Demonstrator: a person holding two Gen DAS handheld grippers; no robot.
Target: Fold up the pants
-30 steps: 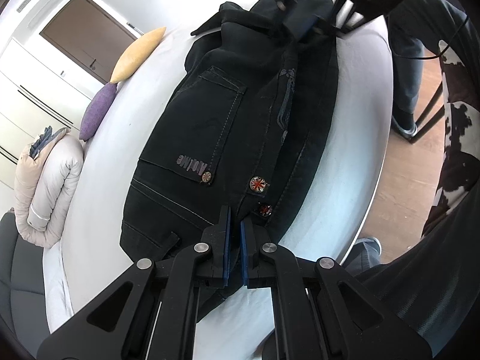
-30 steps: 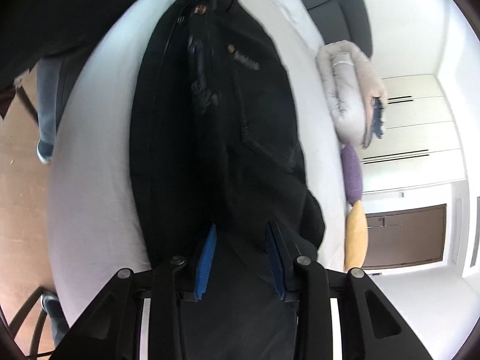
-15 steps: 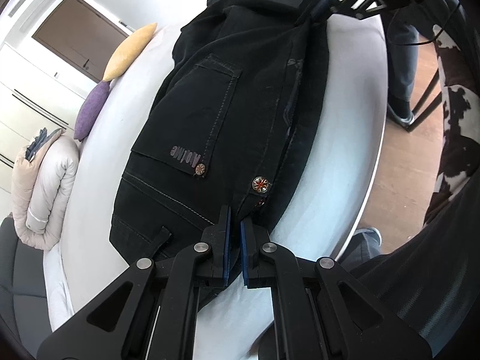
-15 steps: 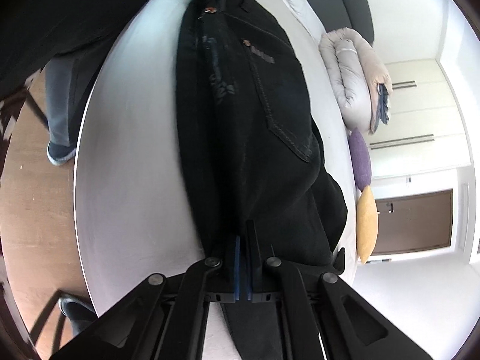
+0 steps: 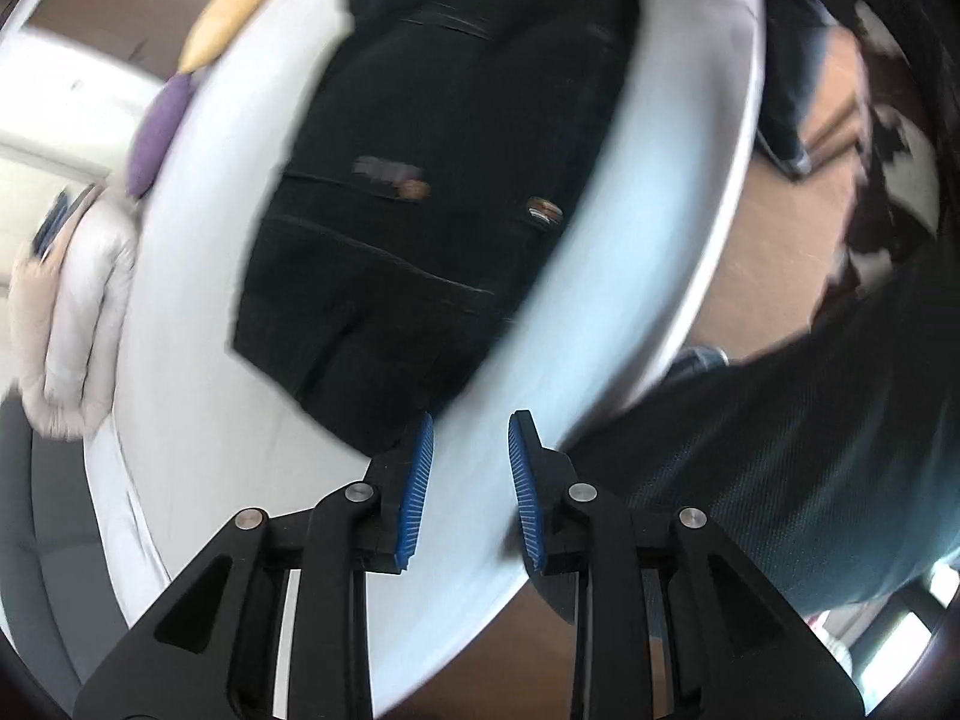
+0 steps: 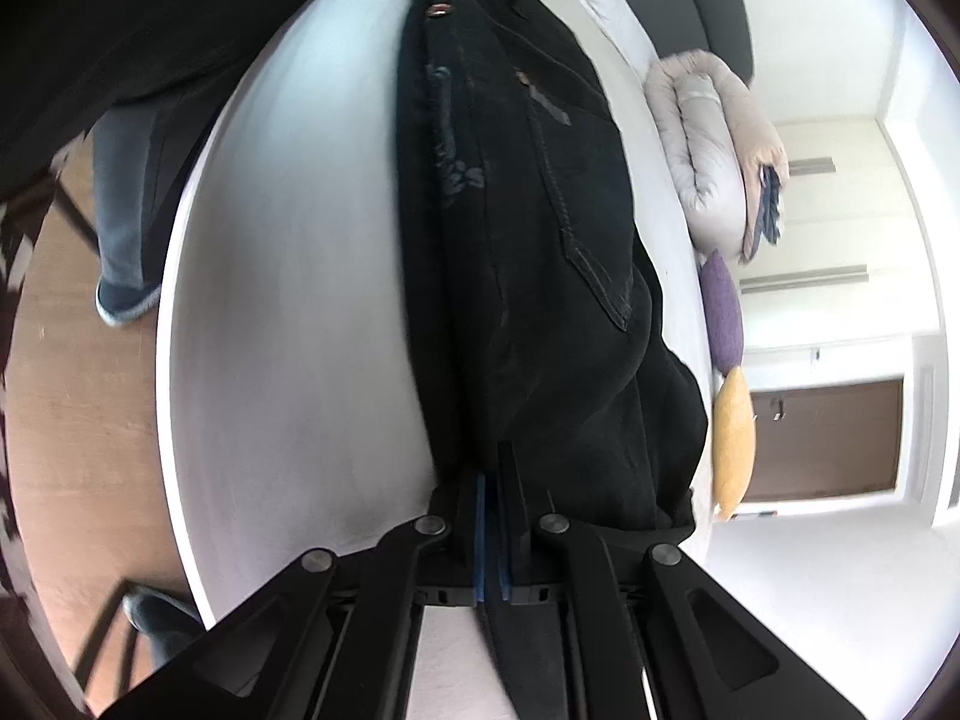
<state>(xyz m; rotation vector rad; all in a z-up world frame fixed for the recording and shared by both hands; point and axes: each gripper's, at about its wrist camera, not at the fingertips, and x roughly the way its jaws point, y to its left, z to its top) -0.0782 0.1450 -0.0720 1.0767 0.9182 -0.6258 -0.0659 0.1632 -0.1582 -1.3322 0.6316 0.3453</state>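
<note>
1. pants (image 6: 528,252): black, already doubled lengthwise, lying on the round white table (image 6: 288,324). in the left wrist view they (image 5: 432,192) sit left of centre on the table (image 5: 606,324), waist end nearest the camera. that view is motion-blurred, so fine detail there is unreliable.
2. long axis: in the right wrist view it runs straight away from the right gripper (image 6: 491,531) toward the far rim. both tongs sit on that line, one at each end.
3. right gripper: fingers pinched nearly together with black cloth between the blue pads and hanging below them. it holds the leg end.
4. left gripper (image 5: 465,483): blue pads spread with a clear gap, only bare tabletop between them. holds nothing. waist edge lies just ahead and slightly left of the left pad; touching or not, cannot tell.
5. nearer hand: right is on the cloth, left is off it by the waist.
6. judgement: next fold is end-to-end along that axis, so the right would carry the leg end toward the waist. risk: layers slipping sideways, since only one end is pinned.
</note>
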